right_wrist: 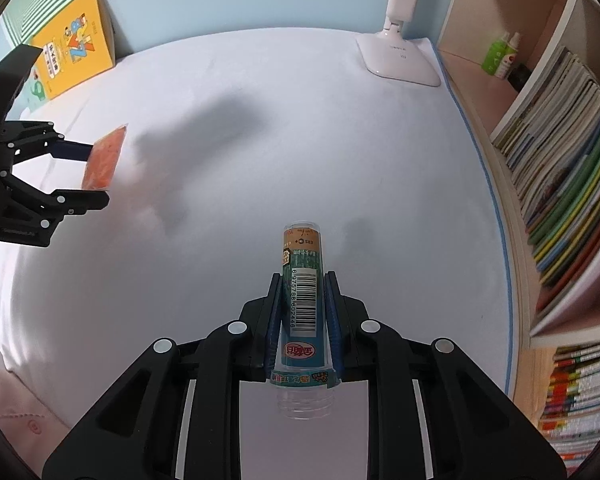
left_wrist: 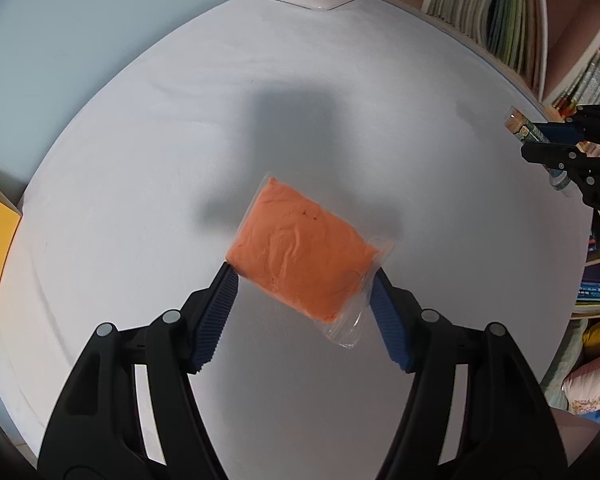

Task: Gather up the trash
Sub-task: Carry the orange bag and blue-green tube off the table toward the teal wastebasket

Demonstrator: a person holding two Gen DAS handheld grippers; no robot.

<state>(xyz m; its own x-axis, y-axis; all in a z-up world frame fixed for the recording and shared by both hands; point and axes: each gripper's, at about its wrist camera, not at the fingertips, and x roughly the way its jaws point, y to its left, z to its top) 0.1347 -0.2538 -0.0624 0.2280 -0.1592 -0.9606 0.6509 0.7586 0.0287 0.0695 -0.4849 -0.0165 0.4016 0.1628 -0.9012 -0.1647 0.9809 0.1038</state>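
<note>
My left gripper [left_wrist: 302, 270] is shut on an orange packet in clear plastic wrap [left_wrist: 300, 252], its jaws pinching the packet's two lower corners and holding it above the white table [left_wrist: 140, 160]. My right gripper [right_wrist: 303, 276] is shut on a clear plastic bottle with a teal and orange label and barcode [right_wrist: 302, 292], base pointing forward, open neck toward the camera. In the right wrist view the left gripper [right_wrist: 96, 172] holds the orange packet [right_wrist: 104, 156] at the left. In the left wrist view the right gripper [left_wrist: 540, 140] with the bottle [left_wrist: 522, 124] shows at the right edge.
A white desk lamp base [right_wrist: 400, 60] stands at the table's back. A yellow book [right_wrist: 72, 44] leans against the blue wall at the back left. Bookshelves full of books [right_wrist: 560, 160] line the right side beyond the table's edge.
</note>
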